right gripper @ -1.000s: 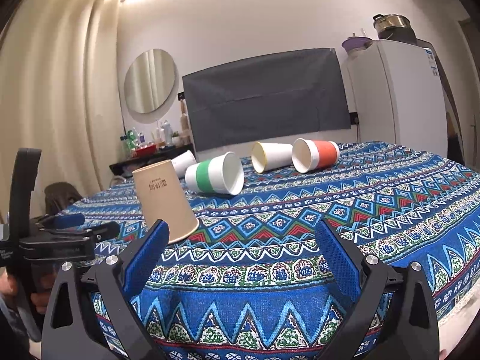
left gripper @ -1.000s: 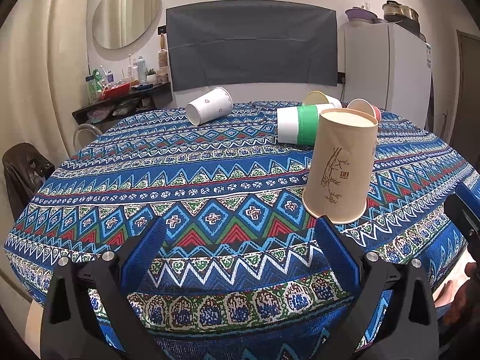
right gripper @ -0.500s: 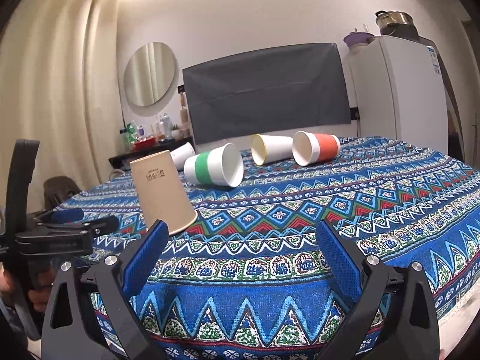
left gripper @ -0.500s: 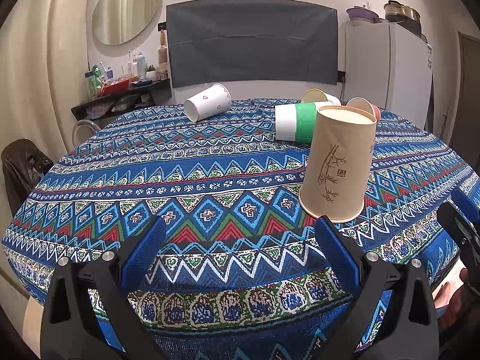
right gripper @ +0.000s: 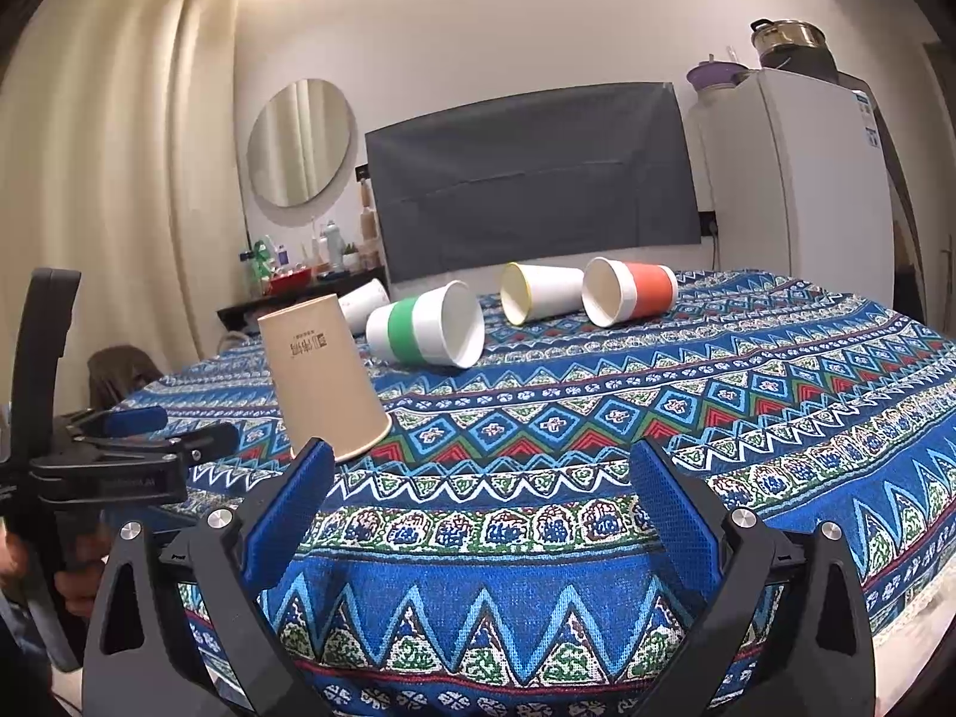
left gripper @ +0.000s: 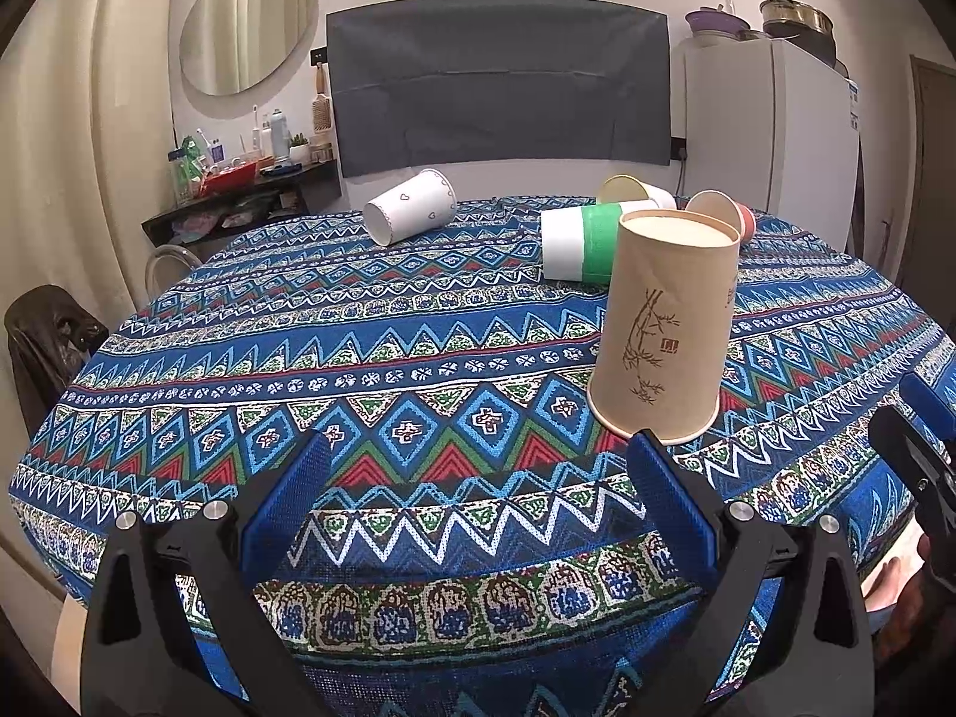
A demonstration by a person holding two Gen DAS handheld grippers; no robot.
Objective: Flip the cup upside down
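A tan paper cup (left gripper: pixel 663 328) stands upside down, rim on the tablecloth, near the table's front edge; it also shows in the right wrist view (right gripper: pixel 322 376). My left gripper (left gripper: pixel 478 466) is open and empty, just short of the cup and to its left. My right gripper (right gripper: pixel 478 472) is open and empty, to the right of the cup. A green-banded cup (right gripper: pixel 427 331), a yellow-rimmed cup (right gripper: pixel 538 299), an orange cup (right gripper: pixel 630 297) and a white heart-print cup (left gripper: pixel 412 212) lie on their sides farther back.
The round table carries a blue patterned cloth (left gripper: pixel 358 358). The left gripper body (right gripper: pixel 107 466) shows at the left of the right wrist view. A white fridge (right gripper: pixel 794 179), a dark panel and a cluttered shelf (left gripper: pixel 239 179) stand behind the table.
Both grippers have drawn back slightly from the table and stay open. The tan cup stands still, upside down.
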